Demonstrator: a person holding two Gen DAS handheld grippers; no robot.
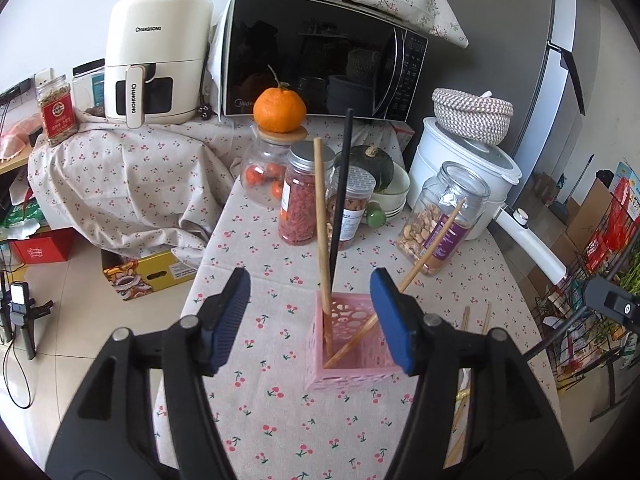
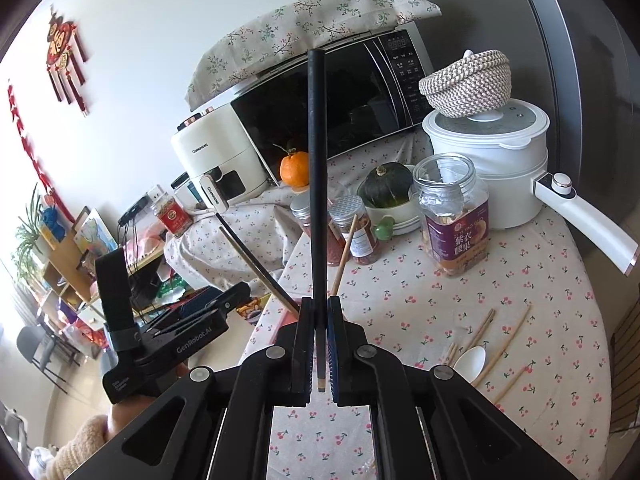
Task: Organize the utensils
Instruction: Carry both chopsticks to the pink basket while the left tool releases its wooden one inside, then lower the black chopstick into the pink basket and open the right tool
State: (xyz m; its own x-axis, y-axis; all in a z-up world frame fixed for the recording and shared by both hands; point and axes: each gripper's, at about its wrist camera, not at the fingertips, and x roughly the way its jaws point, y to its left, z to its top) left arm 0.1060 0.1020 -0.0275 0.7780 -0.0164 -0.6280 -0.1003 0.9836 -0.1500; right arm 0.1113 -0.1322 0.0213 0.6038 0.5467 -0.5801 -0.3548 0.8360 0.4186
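A pink holder [image 1: 352, 344] with two wooden chopsticks [image 1: 322, 216] stands between the left tongs [image 1: 310, 320], which gape apart, gripping nothing. The right tongs [image 2: 320, 344] clamp a black chopstick [image 2: 316, 184] upright. A spoon [image 2: 472, 362] and loose chopsticks lie on the worktop [image 2: 440, 300] right of them.

Bare cherry-print tablecloth [image 1: 256, 360] left of the pink holder [image 1: 352, 364] lies open; jars [image 1: 304, 196] crowd close behind it

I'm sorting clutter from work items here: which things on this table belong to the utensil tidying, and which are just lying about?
Job: pink holder; wooden chopsticks in it; black chopstick, clamped in right gripper; loose chopsticks; white spoon; left gripper, open.

Lying about: jars; orange; microwave; air fryer.
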